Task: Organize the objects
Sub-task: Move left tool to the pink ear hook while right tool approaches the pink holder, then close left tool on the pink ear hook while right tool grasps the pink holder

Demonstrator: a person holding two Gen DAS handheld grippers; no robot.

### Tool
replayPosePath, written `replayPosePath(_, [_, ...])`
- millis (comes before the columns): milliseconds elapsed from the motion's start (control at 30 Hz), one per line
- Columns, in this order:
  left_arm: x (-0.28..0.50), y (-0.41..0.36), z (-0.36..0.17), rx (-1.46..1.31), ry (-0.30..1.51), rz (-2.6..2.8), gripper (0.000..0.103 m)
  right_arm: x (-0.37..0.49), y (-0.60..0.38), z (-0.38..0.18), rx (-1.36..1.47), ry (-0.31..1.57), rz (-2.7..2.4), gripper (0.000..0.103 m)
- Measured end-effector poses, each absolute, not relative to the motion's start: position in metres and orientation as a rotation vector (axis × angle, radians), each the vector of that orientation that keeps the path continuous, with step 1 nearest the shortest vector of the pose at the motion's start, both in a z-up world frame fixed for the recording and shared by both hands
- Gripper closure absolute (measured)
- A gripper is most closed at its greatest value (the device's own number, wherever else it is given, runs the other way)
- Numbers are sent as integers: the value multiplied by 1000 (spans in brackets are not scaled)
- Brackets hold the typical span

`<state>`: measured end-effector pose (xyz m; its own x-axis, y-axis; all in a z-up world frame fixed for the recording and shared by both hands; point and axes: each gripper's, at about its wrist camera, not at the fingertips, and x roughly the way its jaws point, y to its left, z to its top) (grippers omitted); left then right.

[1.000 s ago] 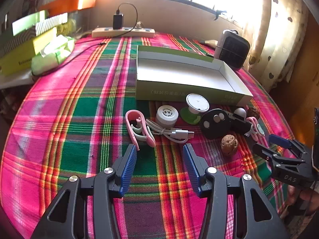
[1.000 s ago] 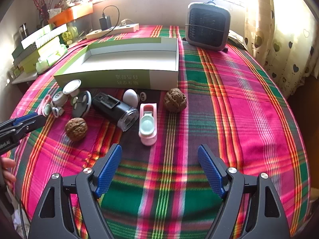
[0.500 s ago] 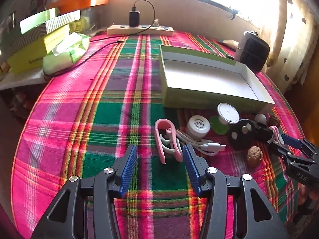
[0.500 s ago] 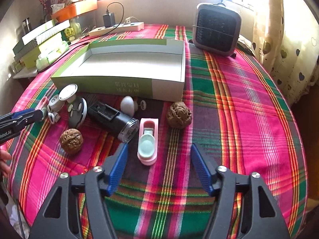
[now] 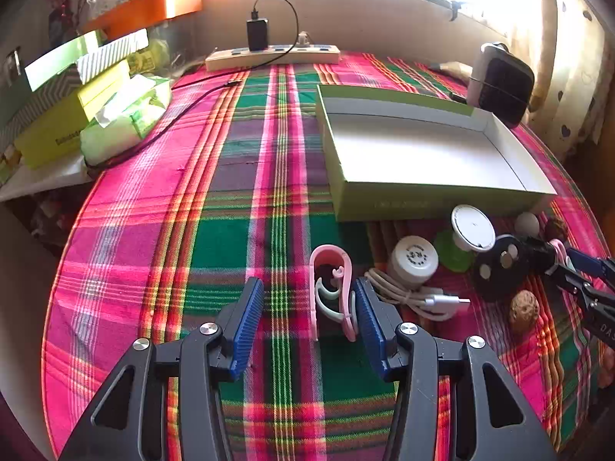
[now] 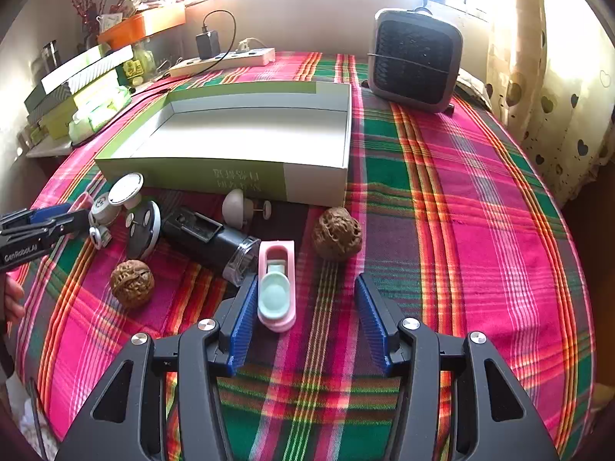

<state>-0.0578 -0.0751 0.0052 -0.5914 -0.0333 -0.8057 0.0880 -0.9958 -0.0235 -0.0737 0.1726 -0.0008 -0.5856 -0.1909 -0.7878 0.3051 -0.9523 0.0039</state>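
Note:
An empty green-and-white box lies on the plaid table. Small objects sit in a row before it. My left gripper is open, and a pink clip lies between its fingers, close to the right one. Beside it are a white cable, a white round cap and a black disc. My right gripper is open, and a pink-and-mint case lies between its fingers, against the left one. Two walnuts and a black cylinder lie near.
A grey fan heater stands at the back right. A power strip with a charger lies along the far wall. Stacked boxes and tissue packs crowd the left. A curtain hangs on the right.
Both grippers have moved forward toward the objects. The pink clip now sits between the left fingers, and the pink-and-mint case between the right fingers. Both stayed open.

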Motion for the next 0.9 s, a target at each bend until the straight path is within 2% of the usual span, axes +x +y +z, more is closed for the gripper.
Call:
replayPosePath(233, [-67, -79, 5, 1371, 92, -2722, 56, -78, 171, -1, 1246, 202, -2564, 52])
replayPosePath(467, [-71, -78, 5, 1365, 90, -2719, 57, -80, 170, 0, 1238, 186, -2570, 67])
replayPosePath(667, [-74, -79, 6, 1366, 89, -2715, 74, -80, 168, 0, 1234, 180, -2562, 79])
replayPosePath(800, [-75, -80, 7, 1371, 90, -2718, 80, -80, 168, 0, 1236, 179, -2557, 80])
replayPosePath(900, [-76, -80, 7, 1372, 93, -2718, 81, -81, 167, 0, 1236, 175, -2551, 83])
